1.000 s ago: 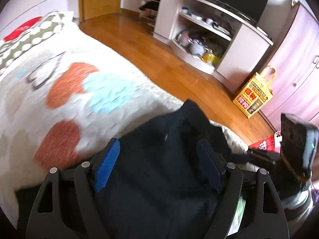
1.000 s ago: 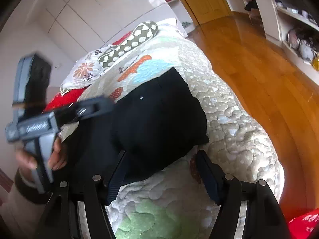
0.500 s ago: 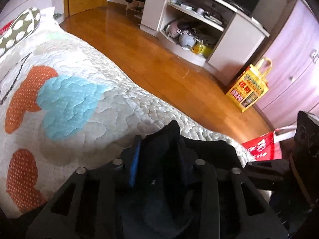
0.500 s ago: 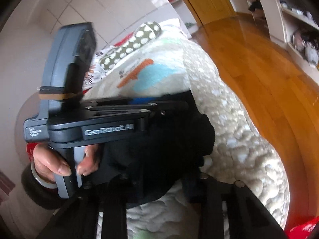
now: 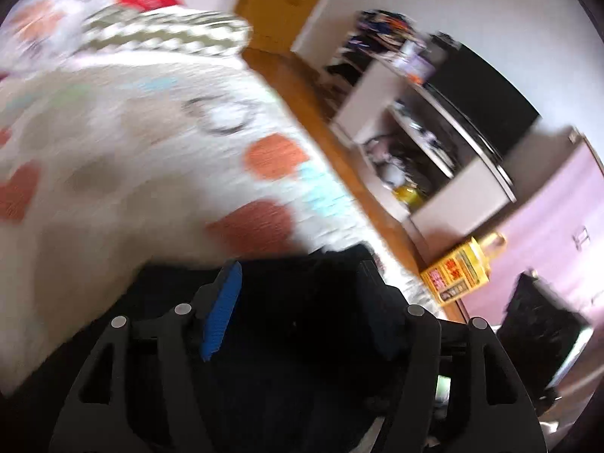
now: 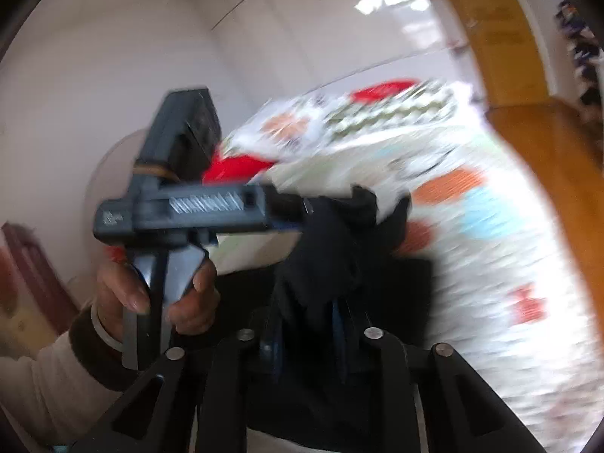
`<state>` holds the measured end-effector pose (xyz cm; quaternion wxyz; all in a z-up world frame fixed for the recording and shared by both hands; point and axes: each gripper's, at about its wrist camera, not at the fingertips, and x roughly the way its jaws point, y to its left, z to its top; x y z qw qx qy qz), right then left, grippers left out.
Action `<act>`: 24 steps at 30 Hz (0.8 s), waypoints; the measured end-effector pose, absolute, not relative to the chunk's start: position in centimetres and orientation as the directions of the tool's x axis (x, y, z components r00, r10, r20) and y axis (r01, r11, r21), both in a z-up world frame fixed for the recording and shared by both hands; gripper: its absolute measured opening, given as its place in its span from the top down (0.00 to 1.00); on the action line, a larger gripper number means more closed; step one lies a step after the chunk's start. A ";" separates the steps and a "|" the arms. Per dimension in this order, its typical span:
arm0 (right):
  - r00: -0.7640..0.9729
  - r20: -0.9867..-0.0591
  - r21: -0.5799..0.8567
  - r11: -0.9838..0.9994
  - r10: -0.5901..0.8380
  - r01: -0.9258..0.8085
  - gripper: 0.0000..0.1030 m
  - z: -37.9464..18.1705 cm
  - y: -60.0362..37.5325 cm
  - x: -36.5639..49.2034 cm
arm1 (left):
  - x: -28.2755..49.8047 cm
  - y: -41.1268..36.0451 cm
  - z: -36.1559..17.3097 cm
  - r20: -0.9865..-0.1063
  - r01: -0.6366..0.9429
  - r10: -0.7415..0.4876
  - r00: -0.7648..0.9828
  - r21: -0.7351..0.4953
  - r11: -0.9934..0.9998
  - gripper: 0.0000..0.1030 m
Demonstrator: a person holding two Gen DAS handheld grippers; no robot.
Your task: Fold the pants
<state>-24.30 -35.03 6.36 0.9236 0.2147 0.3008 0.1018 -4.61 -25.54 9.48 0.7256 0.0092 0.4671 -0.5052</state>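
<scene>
The black pants lie bunched on the quilted bed. In the left wrist view my left gripper stands wide open over the dark cloth, its blue pad bare. In the right wrist view my right gripper is shut on a lifted fold of the pants. The left gripper's body and the hand holding it show at the left of that view, its tip against the raised cloth. Both views are blurred by motion.
The bed quilt has orange, blue and grey patches, with pillows at its head. Wooden floor runs along the bed's right side. A shelf unit with a TV and a yellow bag stand beyond.
My left gripper was shut on the pants half a second ago and has opened. Both grippers have swung toward the head of the bed, the right one lifting the cloth.
</scene>
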 end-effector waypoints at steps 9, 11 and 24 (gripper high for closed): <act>0.783 -0.522 0.540 0.842 0.339 -0.005 0.65 4.8 -36.6 -27.6 | -7.2 -18.7 6.3 -0.703 0.659 -0.708 0.067 -0.502 0.561 0.38; 0.789 -0.550 0.498 0.866 0.273 0.047 0.65 5.2 -37.3 -27.7 | -8.4 -18.7 6.0 -0.707 0.661 -0.705 0.058 -0.502 0.558 0.38; 0.713 -0.622 0.436 0.900 0.324 -0.029 0.64 2.5 -33.6 -26.1 | -10.3 -23.7 4.3 -0.731 0.688 -0.682 0.026 -0.482 0.543 0.63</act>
